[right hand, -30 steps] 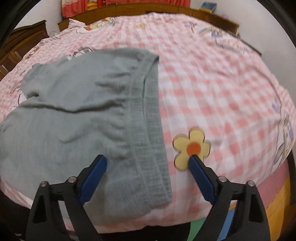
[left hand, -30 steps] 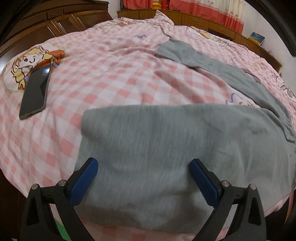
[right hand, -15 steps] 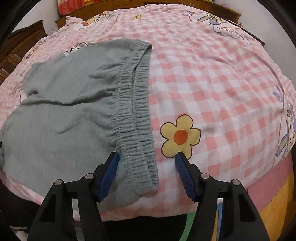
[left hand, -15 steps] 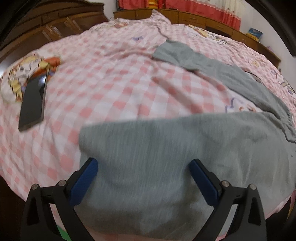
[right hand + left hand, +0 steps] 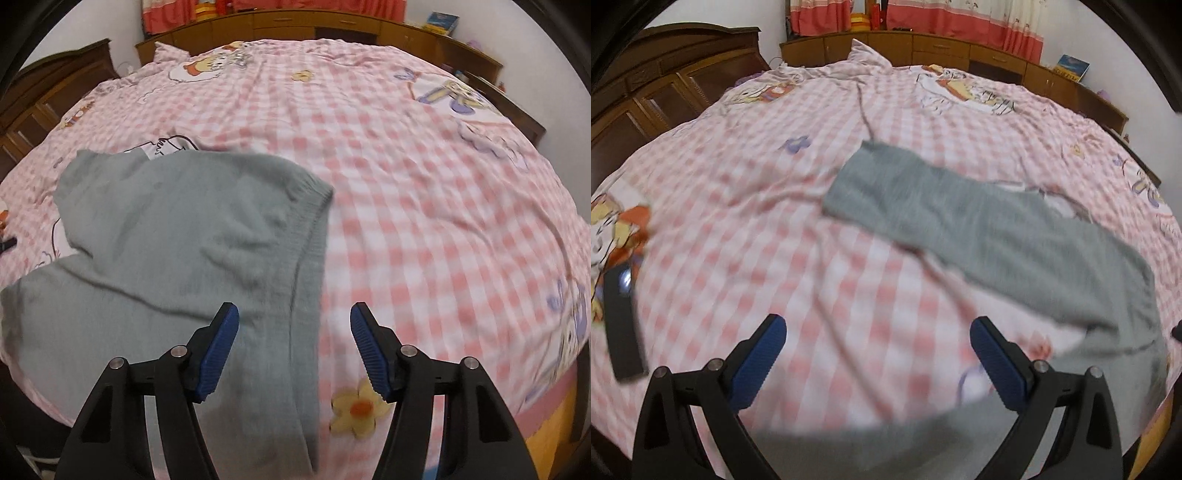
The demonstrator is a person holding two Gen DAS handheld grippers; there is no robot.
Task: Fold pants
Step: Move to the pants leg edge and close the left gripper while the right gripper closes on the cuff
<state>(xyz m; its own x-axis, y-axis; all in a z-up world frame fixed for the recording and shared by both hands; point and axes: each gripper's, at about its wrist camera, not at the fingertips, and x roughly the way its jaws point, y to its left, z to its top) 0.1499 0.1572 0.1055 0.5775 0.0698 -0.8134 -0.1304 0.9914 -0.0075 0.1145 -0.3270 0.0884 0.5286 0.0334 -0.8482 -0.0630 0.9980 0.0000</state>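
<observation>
Left claw (image 5: 875, 363) rose off pants (image 5: 979, 225); right claw (image 5: 294, 349) (both released) straddles waistband edge.

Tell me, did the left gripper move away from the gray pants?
Yes. The left gripper pulled back: its fingers now frame checked bedsheet, with the near pants leg at the frame's bottom.

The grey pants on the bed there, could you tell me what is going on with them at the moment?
A person with a pair of tongs in each hand is folding grey pants spread on a bed with a pink checked sheet. Both the left tongs and the right tongs are open and hold nothing. The right tongs hang over the waistband; the left ones point at bare sheet, with one leg stretched across beyond them. A dark phone lies on the sheet to the left. No fold is visible yet.
</observation>
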